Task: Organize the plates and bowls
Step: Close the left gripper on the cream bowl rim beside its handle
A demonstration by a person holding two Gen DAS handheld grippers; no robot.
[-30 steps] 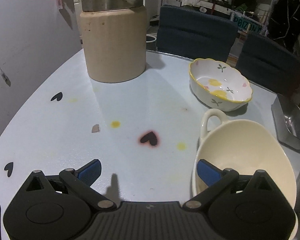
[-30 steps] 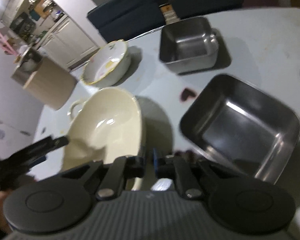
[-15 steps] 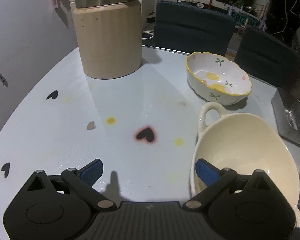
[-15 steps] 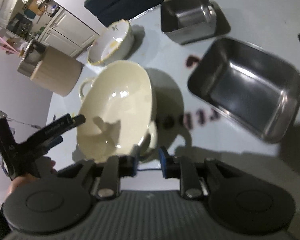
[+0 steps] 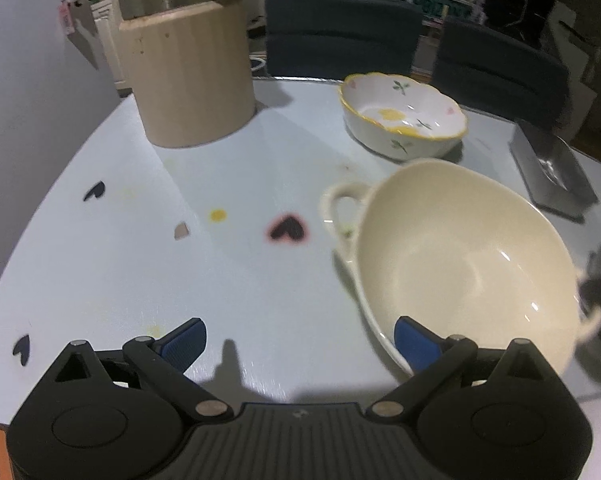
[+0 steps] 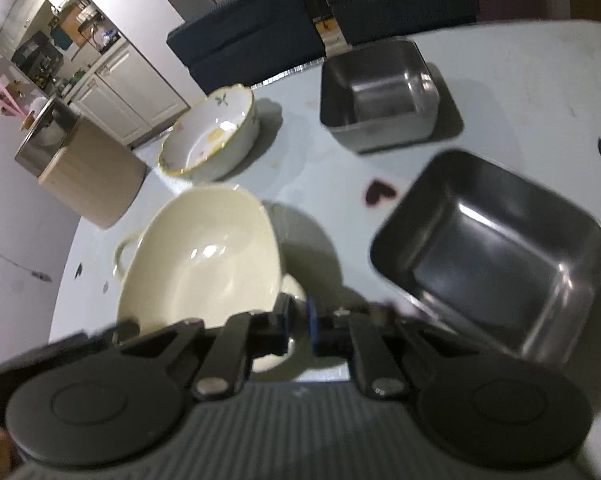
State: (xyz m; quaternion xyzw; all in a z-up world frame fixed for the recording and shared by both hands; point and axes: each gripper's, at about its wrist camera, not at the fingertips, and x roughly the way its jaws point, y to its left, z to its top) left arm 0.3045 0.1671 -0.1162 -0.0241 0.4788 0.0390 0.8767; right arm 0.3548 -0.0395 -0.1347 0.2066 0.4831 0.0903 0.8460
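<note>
A cream two-handled bowl is tilted and held by its near handle in my right gripper, which is shut on it. My left gripper is open and empty, its right finger by the bowl's near rim. A white bowl with yellow rim and flowers sits behind it. A small steel tray and a larger steel tray stand to the right.
A tall beige canister with a steel insert stands at the back left of the pale blue table. Heart stickers dot the table. Dark blue chairs line the far edge.
The right gripper has kept hold of the cream bowl's handle and tipped and shifted it. The left gripper has pulled back and risen a little; it stays open.
</note>
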